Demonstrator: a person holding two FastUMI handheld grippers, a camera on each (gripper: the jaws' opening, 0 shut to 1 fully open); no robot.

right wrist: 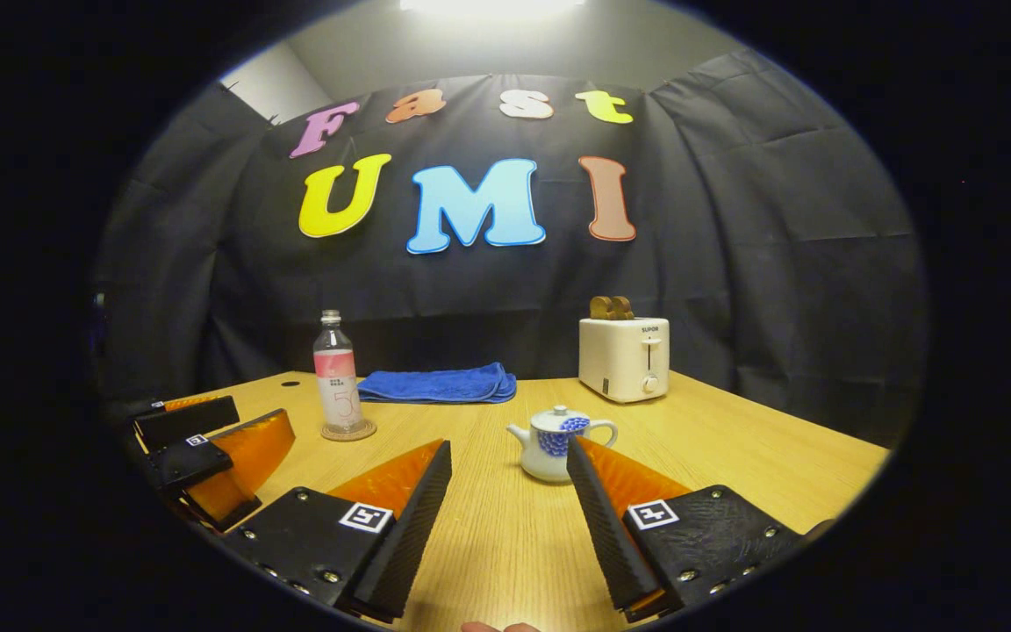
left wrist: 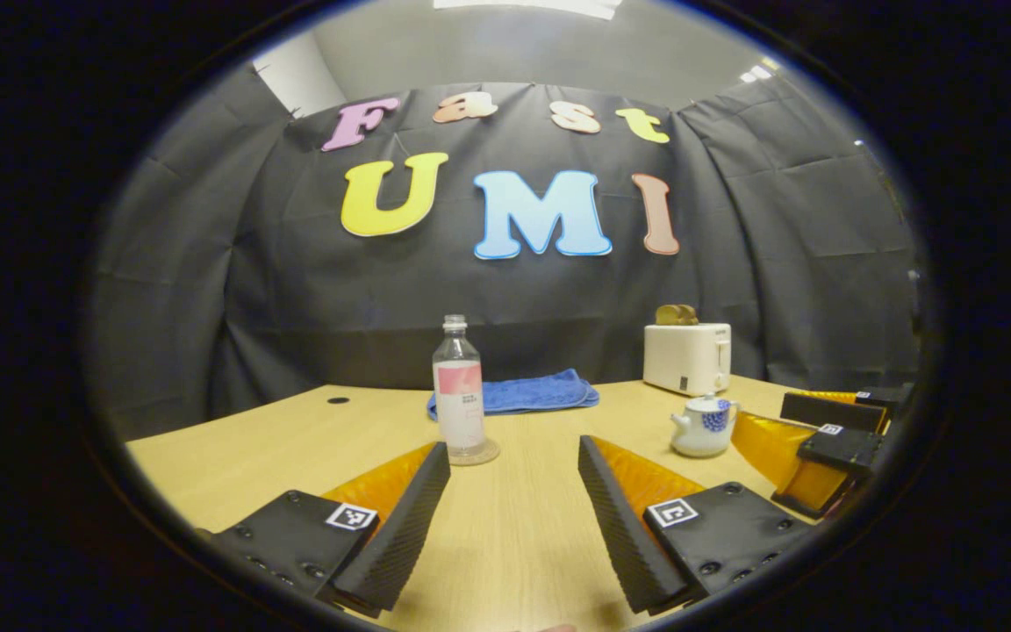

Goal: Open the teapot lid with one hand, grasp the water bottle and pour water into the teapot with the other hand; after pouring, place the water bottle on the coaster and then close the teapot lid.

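A clear water bottle [left wrist: 459, 386] with a pink label stands upright on a round coaster [left wrist: 475, 455], just beyond my left gripper [left wrist: 514, 456], which is open with nothing between its fingers. A small white teapot [left wrist: 704, 426] with a blue pattern sits to the right, lid on. In the right gripper view the teapot [right wrist: 554, 443] is just ahead of my open right gripper [right wrist: 510, 452], near its right finger. The bottle [right wrist: 337, 373] and coaster [right wrist: 348, 431] stand farther left. Each gripper shows at the edge of the other's view: the right gripper [left wrist: 826, 448] and the left gripper [right wrist: 207, 443].
A white toaster [left wrist: 688, 357] with bread in its slots stands at the back right of the wooden table [left wrist: 514, 527]. A folded blue cloth [left wrist: 527, 393] lies at the back behind the bottle. The toaster [right wrist: 624, 355] and cloth [right wrist: 440, 384] show again in the right gripper view.
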